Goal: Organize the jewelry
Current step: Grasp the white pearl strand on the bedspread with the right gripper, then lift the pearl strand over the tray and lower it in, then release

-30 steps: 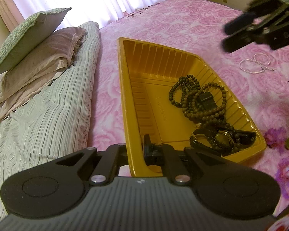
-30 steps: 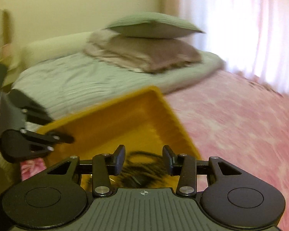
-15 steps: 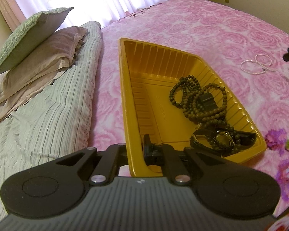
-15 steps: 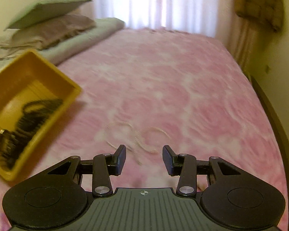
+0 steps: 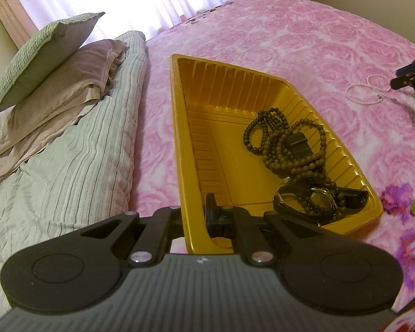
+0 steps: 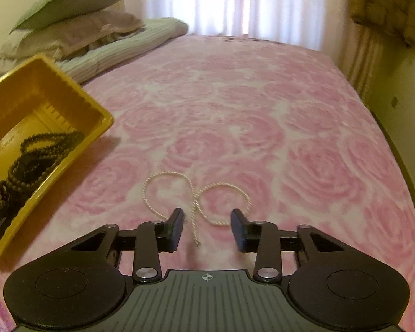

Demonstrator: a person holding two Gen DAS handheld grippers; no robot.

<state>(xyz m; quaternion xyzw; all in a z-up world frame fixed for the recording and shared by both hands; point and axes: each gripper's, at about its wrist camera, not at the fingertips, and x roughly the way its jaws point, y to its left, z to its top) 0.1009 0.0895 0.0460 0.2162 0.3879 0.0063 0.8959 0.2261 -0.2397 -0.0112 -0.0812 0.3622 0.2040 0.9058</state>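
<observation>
A yellow plastic tray (image 5: 207, 149) lies on the pink rose bedspread and holds a dark bead necklace (image 5: 279, 144) and a black wristwatch (image 5: 321, 202). My left gripper (image 5: 196, 215) is shut on the tray's near wall, one finger inside and one outside. A white pearl necklace (image 6: 196, 202) lies looped on the bedspread to the right of the tray (image 6: 27, 91). My right gripper (image 6: 207, 221) hangs low over it, jaws closing, with the strand's near end between the fingers but not pinched. The right gripper (image 5: 409, 76) also shows at the right edge of the left wrist view, beside the pearl necklace (image 5: 365, 91).
A striped quilt (image 5: 69, 166) with two stacked pillows (image 5: 49, 52) lies left of the tray. Bright curtains (image 6: 262, 2) hang behind the bed. The bed's right edge (image 6: 395, 149) meets a wall where a brown garment (image 6: 384, 2) hangs.
My right gripper swung from over the tray to the pearl necklace and came down toward it, and its jaws narrowed. The left gripper and the tray stayed still.
</observation>
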